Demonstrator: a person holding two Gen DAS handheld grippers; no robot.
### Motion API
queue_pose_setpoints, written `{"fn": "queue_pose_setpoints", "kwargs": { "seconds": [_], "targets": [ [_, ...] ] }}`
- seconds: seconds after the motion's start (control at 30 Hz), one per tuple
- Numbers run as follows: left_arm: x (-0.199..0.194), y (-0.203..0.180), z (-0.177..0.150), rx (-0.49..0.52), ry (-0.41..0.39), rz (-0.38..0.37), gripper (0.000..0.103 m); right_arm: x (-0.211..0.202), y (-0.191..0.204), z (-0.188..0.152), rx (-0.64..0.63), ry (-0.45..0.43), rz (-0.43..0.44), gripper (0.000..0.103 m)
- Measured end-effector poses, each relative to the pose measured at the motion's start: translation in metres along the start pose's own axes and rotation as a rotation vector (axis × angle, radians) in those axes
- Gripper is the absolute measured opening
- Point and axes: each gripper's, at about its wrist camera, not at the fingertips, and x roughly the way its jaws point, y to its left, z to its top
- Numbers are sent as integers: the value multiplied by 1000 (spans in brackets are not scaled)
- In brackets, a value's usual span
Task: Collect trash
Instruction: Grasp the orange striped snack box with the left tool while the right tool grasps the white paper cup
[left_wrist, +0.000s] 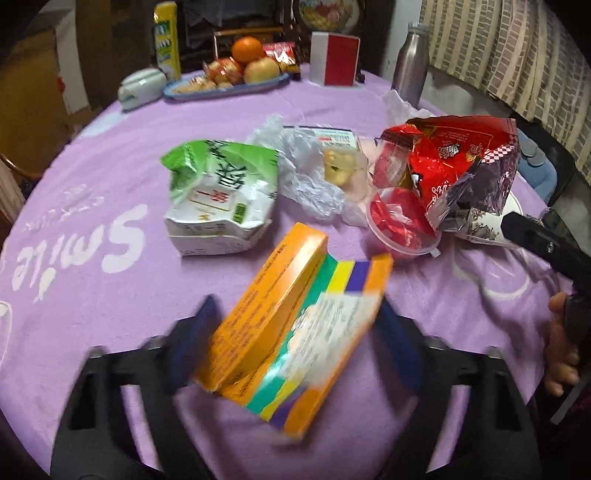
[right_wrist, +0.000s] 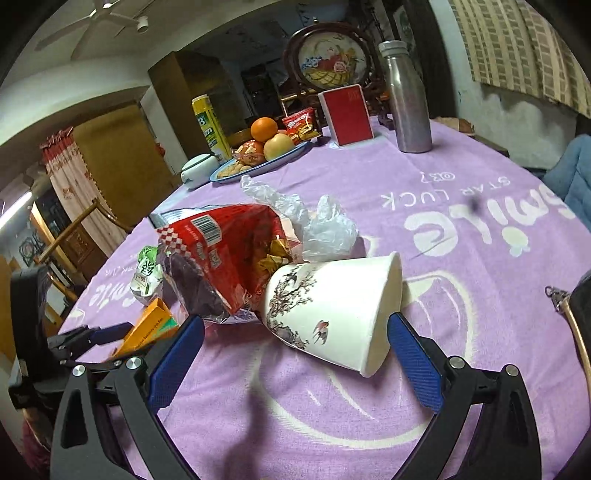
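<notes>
My left gripper (left_wrist: 291, 343) is shut on an orange box with coloured stripes (left_wrist: 295, 332), held tilted above the purple tablecloth; the box also shows in the right wrist view (right_wrist: 147, 328). Beyond it lie a crushed green and white packet (left_wrist: 221, 195), crumpled clear plastic (left_wrist: 306, 173), a red lidded tub (left_wrist: 399, 221) and a red snack bag (left_wrist: 450, 162). My right gripper (right_wrist: 295, 343) is open around a tipped paper cup with bird prints (right_wrist: 332, 310), one finger on each side. The red snack bag (right_wrist: 221, 258) lies against the cup.
A blue fruit plate (right_wrist: 258, 162) with an orange, a steel bottle (right_wrist: 406, 99), a red box (right_wrist: 347, 114), a yellow can (right_wrist: 210, 125) and a white holder (right_wrist: 195, 170) stand at the table's far side. Chairs stand beyond the table's edge.
</notes>
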Motion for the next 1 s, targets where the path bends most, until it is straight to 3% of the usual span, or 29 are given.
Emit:
{"fn": "queue_pose_setpoints", "kwargs": {
  "seconds": [0.1,0.23,0.47,0.63,0.77,0.87,1.0],
  "targets": [
    [-14,12,-8,-37,-42,10,67,0,-1,0,14,4,6,97],
    [-38,37,-18,-119,-94,19,66,-2,3,0,-6,-5,-6,97],
    [-44,49,-28,-146,-108,69,66,-9,22,-3,-104,-48,-4,97],
    [-42,51,-34,-146,-101,74,66,-8,52,-22,-213,50,211,97],
    [-43,54,-35,-158,-106,70,66,-11,58,-25,-284,38,106,96],
    [-41,55,-36,-161,-105,62,66,-26,42,-25,-234,60,109,96],
    [-36,53,-37,-160,-99,67,67,-44,31,-25,-232,-19,3,97]
  ]
}}
